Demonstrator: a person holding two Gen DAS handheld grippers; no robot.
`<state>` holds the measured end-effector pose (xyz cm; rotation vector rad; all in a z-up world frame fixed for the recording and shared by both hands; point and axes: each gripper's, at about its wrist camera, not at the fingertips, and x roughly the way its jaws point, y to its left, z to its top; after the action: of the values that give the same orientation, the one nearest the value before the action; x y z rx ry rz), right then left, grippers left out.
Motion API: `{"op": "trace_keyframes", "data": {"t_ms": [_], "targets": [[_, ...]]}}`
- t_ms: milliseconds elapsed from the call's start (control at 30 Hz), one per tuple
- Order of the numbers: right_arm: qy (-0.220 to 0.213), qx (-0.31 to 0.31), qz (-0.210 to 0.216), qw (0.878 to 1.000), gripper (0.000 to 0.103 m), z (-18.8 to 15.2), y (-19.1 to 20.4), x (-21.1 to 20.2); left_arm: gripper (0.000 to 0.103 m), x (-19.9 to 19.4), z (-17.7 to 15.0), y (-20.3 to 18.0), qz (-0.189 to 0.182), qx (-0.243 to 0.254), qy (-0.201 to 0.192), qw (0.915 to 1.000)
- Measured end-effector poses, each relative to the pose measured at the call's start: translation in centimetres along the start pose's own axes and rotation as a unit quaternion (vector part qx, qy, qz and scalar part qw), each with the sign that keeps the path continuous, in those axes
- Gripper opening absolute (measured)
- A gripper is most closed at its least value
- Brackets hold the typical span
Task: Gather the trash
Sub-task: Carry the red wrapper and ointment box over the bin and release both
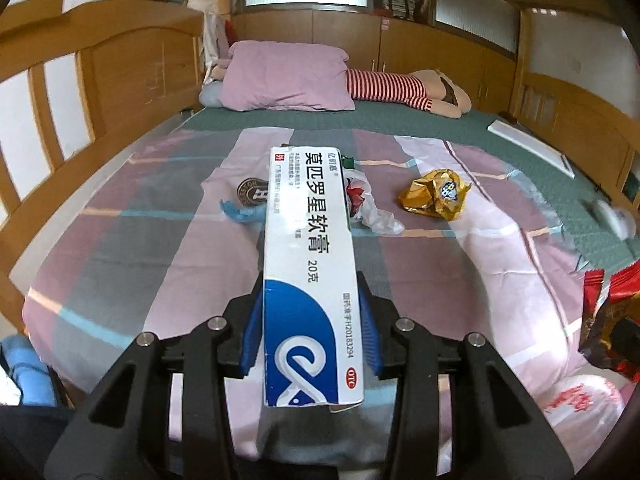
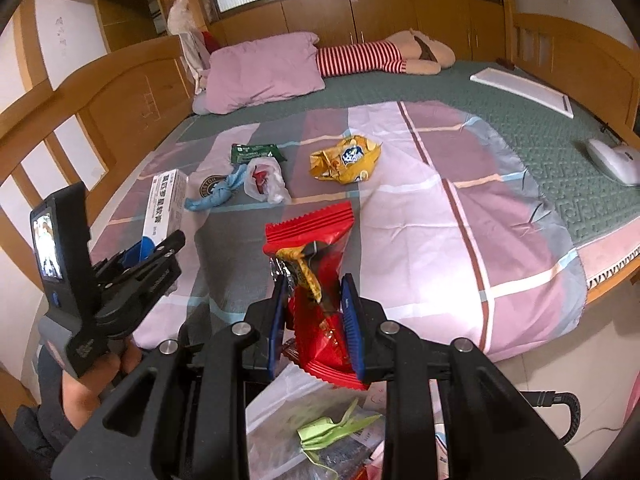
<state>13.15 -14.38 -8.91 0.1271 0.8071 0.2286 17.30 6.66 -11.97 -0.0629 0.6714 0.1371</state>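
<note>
Cardboard ointment box (image 1: 306, 264) points forward, lengthwise, gripped by left claw (image 1: 310, 330) (squarely).

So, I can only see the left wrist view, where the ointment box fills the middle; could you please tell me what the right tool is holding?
Observer: The right tool is shut on a red snack wrapper, gripped near its lower end.
Operator: Thank you. Is there a bag nearby for it?
Observer: Yes, a clear plastic bag lies just below that tool, with green paper scraps inside.
Operator: And what does the ointment box hide from me?
Observer: A dark green packet lies flat, just beyond the blue rag and the small white bag.
</note>
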Motion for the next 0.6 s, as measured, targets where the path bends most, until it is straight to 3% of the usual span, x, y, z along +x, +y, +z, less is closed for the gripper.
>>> {"op": "trace_keyframes", "data": {"t_ms": [200, 400, 600], "targets": [[-0.010, -0.004, -0.006, 1.000, 0.028, -1.0, -0.8, -2.6, 0.042, -5.3, -0.6, -2.4, -0.018, 0.043, -0.036, 0.9982], [-0.036, 0.004, -0.004, 0.999, 0.028, -1.6, -2.4, -6.6, 0.042, -11.7, -0.9, -3.8, -0.068, 0.045, -0.071, 0.9942], [-0.044, -0.002, 0.000, 0.999, 0.028, -2.7, -3.7, -9.9, 0.042, -16.4, -1.3, -4.7, -0.090, 0.051, -0.089, 0.9906]]}}
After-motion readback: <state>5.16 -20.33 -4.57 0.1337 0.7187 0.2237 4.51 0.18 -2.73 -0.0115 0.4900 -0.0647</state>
